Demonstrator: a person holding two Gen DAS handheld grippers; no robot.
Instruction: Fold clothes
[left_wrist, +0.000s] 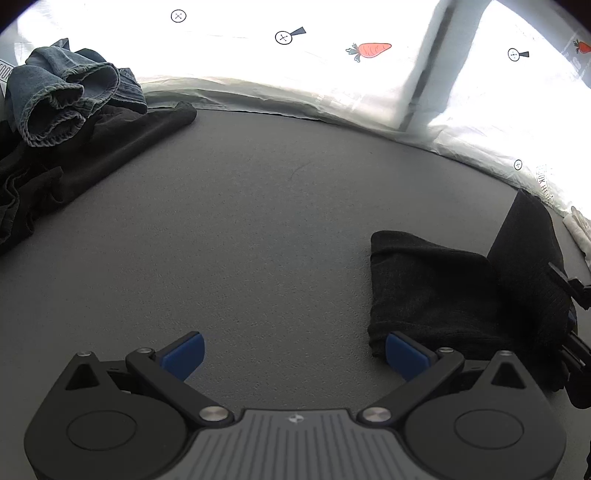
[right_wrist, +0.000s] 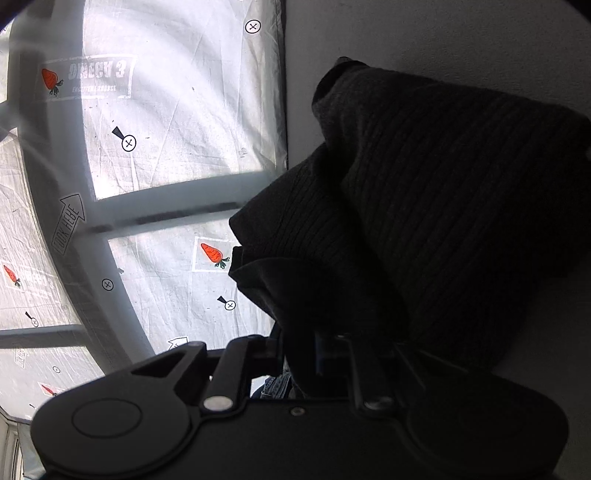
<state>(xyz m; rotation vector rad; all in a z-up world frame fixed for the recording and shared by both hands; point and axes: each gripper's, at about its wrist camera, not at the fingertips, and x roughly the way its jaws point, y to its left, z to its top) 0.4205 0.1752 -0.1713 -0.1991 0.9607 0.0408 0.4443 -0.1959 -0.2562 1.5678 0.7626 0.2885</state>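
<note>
While the grey table surface (left_wrist: 280, 221) filled most of the left wrist view, a white printed sheet (left_wrist: 332, 70) with carrot motifs and small circled crosses ran along its far edge, bright under hard light. In the right wrist view the same sheet (right_wrist: 177, 110) lay beside the table's edge, crossed by broad grey shadow bands. At the far left corner of the table sat a heap of unfolded clothes: a black garment (left_wrist: 92, 155) spread flat toward the middle, with a pair of crumpled blue jeans (left_wrist: 70, 92) resting on top of it, the hemmed leg openings facing the camera. Well apart from that heap, on the right side of the table, lay the black ribbed knit garment (left_wrist: 443, 291), partly folded, one portion lifted upward at its right end. From the right wrist camera the knit garment (right_wrist: 443, 184) loomed close, draped in thick folds above the tool. The right gripper (right_wrist: 314, 354) was clamped on a bunched edge of that knit, its fingers together with cloth between them. The left gripper (left_wrist: 293, 354) hovered low over bare table with its blue-padded fingers (left_wrist: 184, 354) spread wide, empty, the right-hand pad just beside the knit garment's near corner.
</note>
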